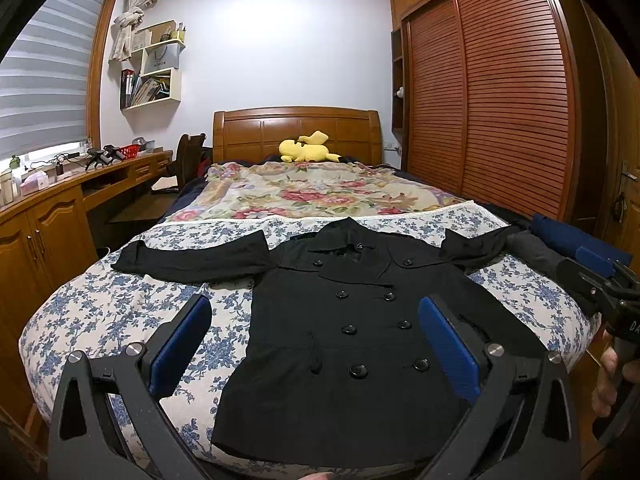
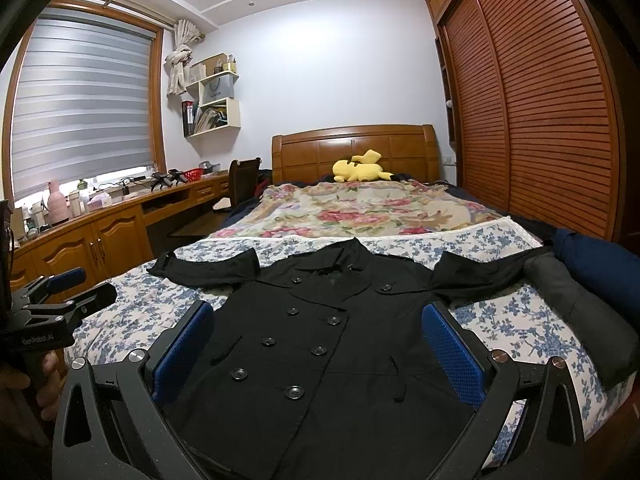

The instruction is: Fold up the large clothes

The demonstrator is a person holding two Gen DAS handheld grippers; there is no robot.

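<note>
On the near end of the bed (image 1: 100, 304), a black coat (image 1: 352, 344) lies flat, sleeves spread left and right. Left gripper (image 1: 316, 344) and right gripper (image 2: 320, 344) hover above it, jaws wide apart, empty.

1 blk coat (image 1: 352, 332), 1 yellow plush (image 1: 306, 150), 2 hand-held grippers (image 1: 314, 344) (image 2: 316, 348).

coat (image 1: 352, 332): flat on bed (image 1: 100, 312), straight ahead of left gripper (image 1: 316, 344), between its spread fingers
sleeves: out to both sides
right gripper (image 2: 318, 350): also over coat, fingers apart
rolled bundles (image 2: 576, 300): right of right gripper, at bed edge
plush toy (image 1: 306, 150): far behind coat, by headboard (image 1: 296, 128)
desk (image 1: 60, 196): left of bed
</note>
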